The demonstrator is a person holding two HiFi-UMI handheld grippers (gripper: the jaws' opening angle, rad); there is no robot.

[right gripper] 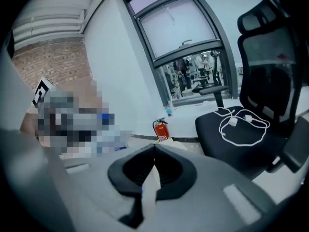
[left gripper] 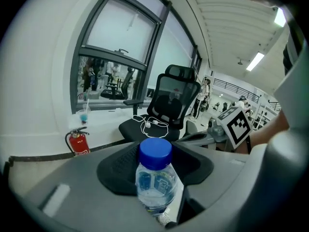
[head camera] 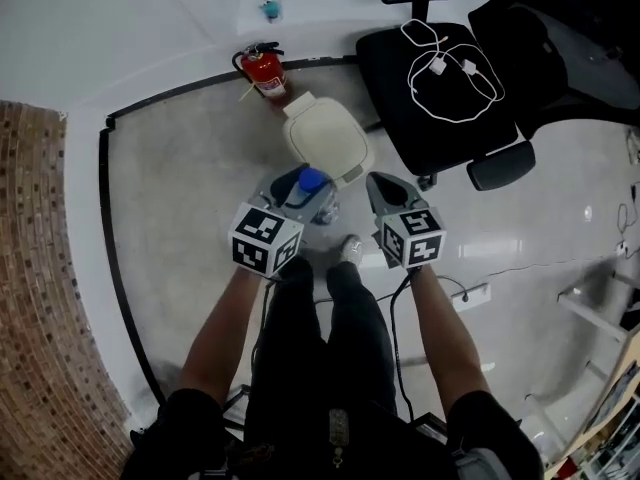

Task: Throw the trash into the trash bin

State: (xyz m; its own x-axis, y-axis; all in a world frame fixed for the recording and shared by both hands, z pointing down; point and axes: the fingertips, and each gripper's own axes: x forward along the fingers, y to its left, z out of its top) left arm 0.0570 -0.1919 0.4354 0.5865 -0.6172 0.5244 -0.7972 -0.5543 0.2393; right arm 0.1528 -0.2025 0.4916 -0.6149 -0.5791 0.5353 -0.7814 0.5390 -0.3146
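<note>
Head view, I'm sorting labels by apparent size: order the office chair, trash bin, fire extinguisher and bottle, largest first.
1. office chair
2. trash bin
3. fire extinguisher and bottle: about alike. The bottle is held nearer the camera, so I leave these two unranked.

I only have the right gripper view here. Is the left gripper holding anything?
Observer: Yes. The left gripper is clamped on a clear bottle with a blue cap.
Operator: Where's the bin, seen from the head view?
Observer: The white trash bin stands on the floor just ahead of the bottle, between the fire extinguisher and the office chair.
Operator: Is it open?
Observer: No, its lid looks closed from above.
</note>
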